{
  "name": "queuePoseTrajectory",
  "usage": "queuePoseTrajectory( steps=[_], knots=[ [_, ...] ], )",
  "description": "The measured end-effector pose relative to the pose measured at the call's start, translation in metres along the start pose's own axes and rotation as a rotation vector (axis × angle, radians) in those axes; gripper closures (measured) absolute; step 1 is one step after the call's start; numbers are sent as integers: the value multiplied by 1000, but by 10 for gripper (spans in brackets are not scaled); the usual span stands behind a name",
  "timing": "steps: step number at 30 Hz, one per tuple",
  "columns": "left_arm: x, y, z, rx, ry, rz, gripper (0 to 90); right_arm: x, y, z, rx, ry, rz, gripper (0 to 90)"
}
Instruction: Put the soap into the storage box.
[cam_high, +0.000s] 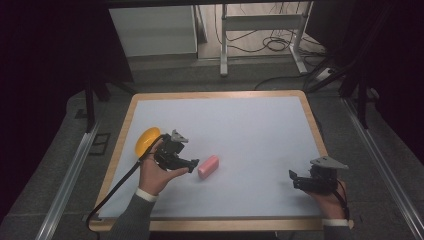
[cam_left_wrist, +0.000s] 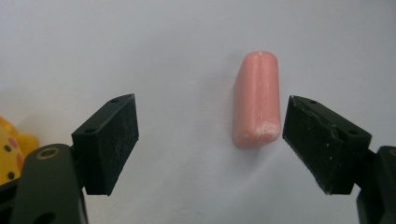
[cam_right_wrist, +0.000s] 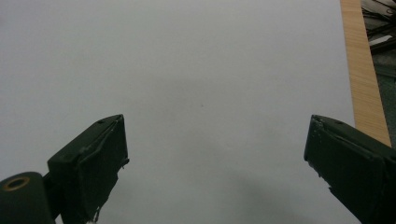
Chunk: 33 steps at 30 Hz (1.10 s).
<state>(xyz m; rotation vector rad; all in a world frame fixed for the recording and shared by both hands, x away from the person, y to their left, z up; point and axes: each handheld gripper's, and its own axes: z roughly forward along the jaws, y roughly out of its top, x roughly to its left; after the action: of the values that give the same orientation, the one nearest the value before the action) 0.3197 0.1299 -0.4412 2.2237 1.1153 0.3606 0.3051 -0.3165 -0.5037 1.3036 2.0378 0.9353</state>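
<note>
Just pink block (cam_left_wrist: 257, 100) between wide-spread left gripper (cam_left_wrist: 210, 140) jaws.

The table (cam_high: 310, 107) had a pale wood border around a flat white surface with no pattern. On it lay a plain pink block (cam_left_wrist: 257, 99), slightly whitish at one end. A yellow toy (cam_high: 147, 140) showed dark dots and a pinkish patch in the left gripper view. The left gripper (cam_left_wrist: 209, 142) and right gripper (cam_right_wrist: 215, 163) were both black, each with a grey plate on top.
</note>
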Motion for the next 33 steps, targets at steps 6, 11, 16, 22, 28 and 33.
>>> queuePoseTrajectory(
  steps=[6,11,16,22,28,33],
  knots=[
    [0,2,7,13,-17,-9,195,-1,0,0,1,-3,4,58],
    [-4,8,12,38,-15,13,194,-1,0,0,1,-2,4,58],
    [-7,13,14,40,-14,20,197,-1,-1,0,3,-2,1,58],
    [-17,19,19,53,-18,53,206,-1,-1,0,4,-5,0,58],
    [-18,20,31,79,-39,41,215,-1,-1,1,8,-8,-5,59],
    [-20,19,48,126,-55,39,226,0,-1,2,11,-6,-3,58]
  ],
)
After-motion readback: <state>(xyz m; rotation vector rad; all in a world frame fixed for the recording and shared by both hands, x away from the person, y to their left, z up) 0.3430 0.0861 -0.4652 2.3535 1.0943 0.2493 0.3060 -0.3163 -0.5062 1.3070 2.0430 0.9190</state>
